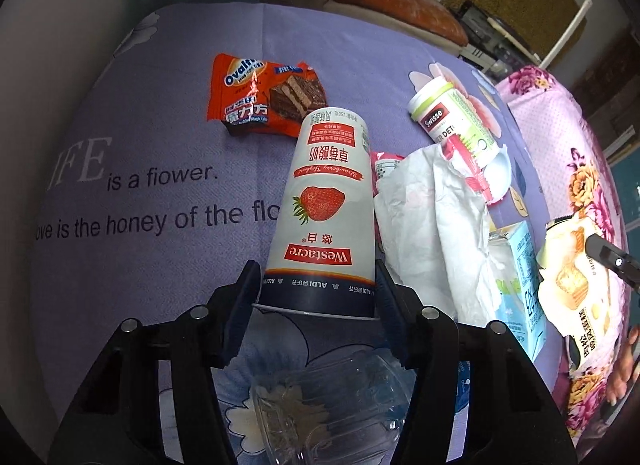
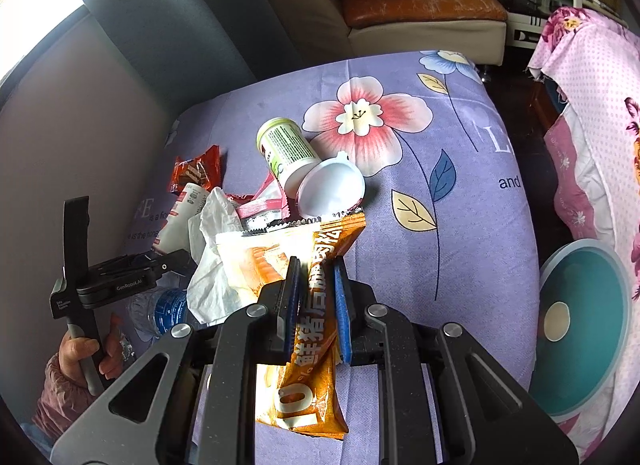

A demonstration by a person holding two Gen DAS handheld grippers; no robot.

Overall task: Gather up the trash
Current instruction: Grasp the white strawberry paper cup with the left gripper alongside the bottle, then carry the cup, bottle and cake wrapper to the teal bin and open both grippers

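Observation:
A white strawberry yogurt cup point(image 1: 324, 201) lies on its side on the purple flowered bedsheet point(image 1: 140, 193). My left gripper point(image 1: 316, 285) is shut on it, one pad on each side of the dark band at its rim end. In the right wrist view the same cup point(image 2: 180, 217) shows past the left gripper's black body, which a hand point(image 2: 80, 349) holds. My right gripper point(image 2: 318, 285) is shut on an orange snack wrapper point(image 2: 312, 385) that hangs through the jaws above the sheet. That wrapper point(image 1: 576, 285) also shows at the right edge of the left wrist view.
Around the cup lie an orange Ovaltine wrapper point(image 1: 260, 93), a Swisse bottle point(image 1: 452, 121), a crumpled tissue point(image 1: 432, 225), a pink sachet point(image 1: 472, 169), a blue carton point(image 1: 524, 285) and a clear plastic bottle point(image 1: 332, 405). A teal round container point(image 2: 580, 329) stands on the floor to the right.

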